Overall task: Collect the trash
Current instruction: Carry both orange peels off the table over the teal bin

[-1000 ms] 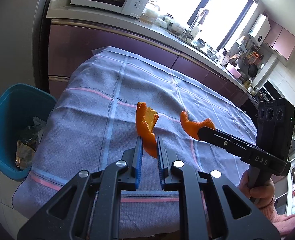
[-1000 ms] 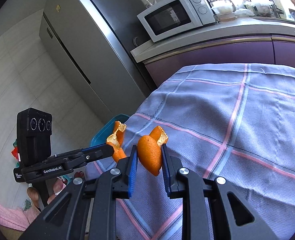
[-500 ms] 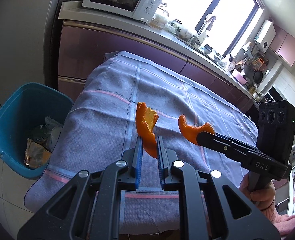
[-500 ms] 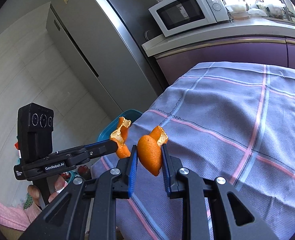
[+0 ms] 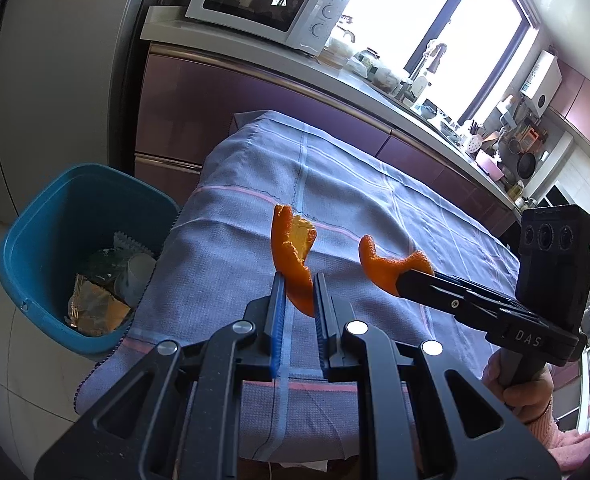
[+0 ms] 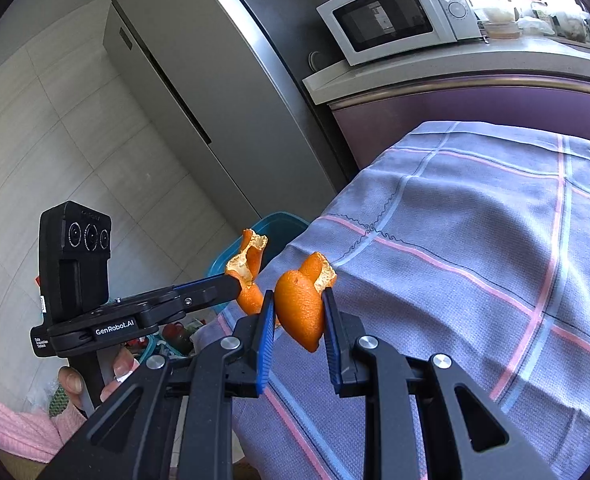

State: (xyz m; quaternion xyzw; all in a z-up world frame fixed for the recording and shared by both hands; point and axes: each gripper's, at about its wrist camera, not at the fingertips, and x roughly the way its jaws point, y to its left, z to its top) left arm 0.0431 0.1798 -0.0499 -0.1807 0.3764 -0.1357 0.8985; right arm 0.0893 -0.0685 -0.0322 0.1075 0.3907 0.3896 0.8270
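My left gripper (image 5: 298,280) is shut on a curled piece of orange peel (image 5: 291,252) and holds it above the left end of the cloth-covered table (image 5: 375,216). My right gripper (image 6: 298,300) is shut on a second piece of orange peel (image 6: 301,304), just right of the left one; it shows in the left wrist view (image 5: 387,266). The left gripper's peel shows in the right wrist view (image 6: 249,268). A blue trash bin (image 5: 47,216) with wrappers inside stands on the floor left of the table; its rim shows in the right wrist view (image 6: 279,220).
A purple cabinet (image 5: 223,92) with a white microwave (image 5: 263,4) on its counter runs behind the table. A grey fridge (image 6: 215,80) stands left of it. Tiled floor lies around the bin. The far counter holds kitchenware (image 5: 507,152).
Both grippers have moved left with their peels toward the table's left end. The bin now shows more fully in the left wrist view.
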